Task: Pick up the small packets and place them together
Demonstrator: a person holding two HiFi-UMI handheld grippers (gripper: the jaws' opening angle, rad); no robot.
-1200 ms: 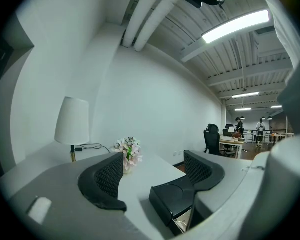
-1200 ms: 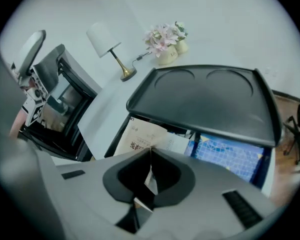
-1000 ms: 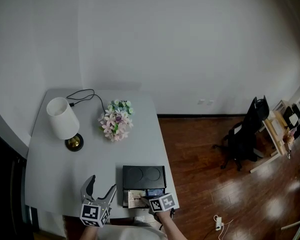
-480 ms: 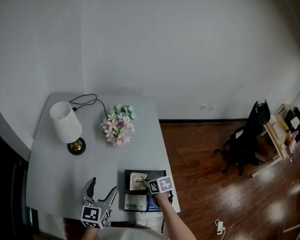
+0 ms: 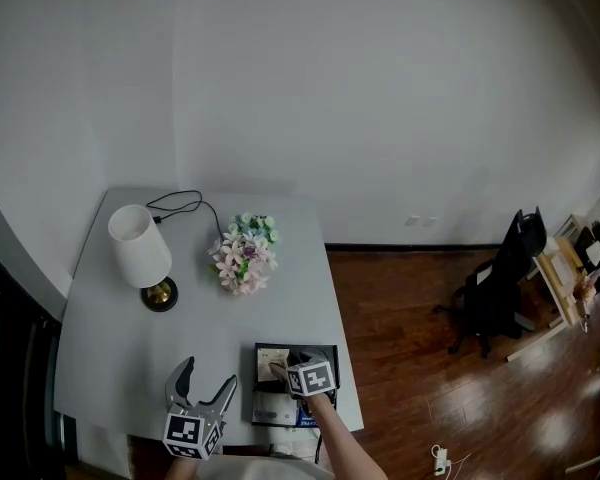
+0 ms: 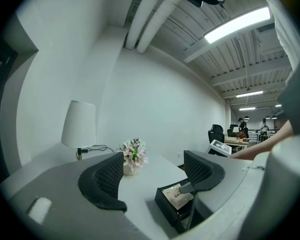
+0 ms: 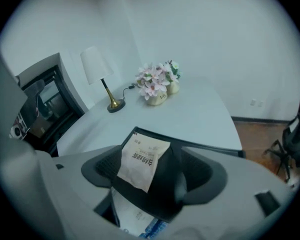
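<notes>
Nearest, over the table's (image 5: 110, 358) front edge: left hand-held gripper (image 6: 153, 160), jaws spread, nothing between them. Just to its right, right hand-held gripper (image 7: 155, 176) tilted down over a black tray (image 5: 325, 353), jaws just opened wide and not pinching. Between them, 1 small tan packet (image 7: 142, 160) lying in the tray, other packets (image 7: 135, 215) beneath. Farther back, flowers (image 5: 246, 255) and 1 lamp (image 5: 140, 250).

Head view: high overhead, steeply down on table (image 5: 110, 348). Left gripper view: low over tabletop, level, facing lamp (image 6: 79, 124), flowers (image 6: 134, 154). Right gripper view: close, tilted down over black tray (image 7: 210, 148), packet (image 7: 142, 161). All share these.
</notes>
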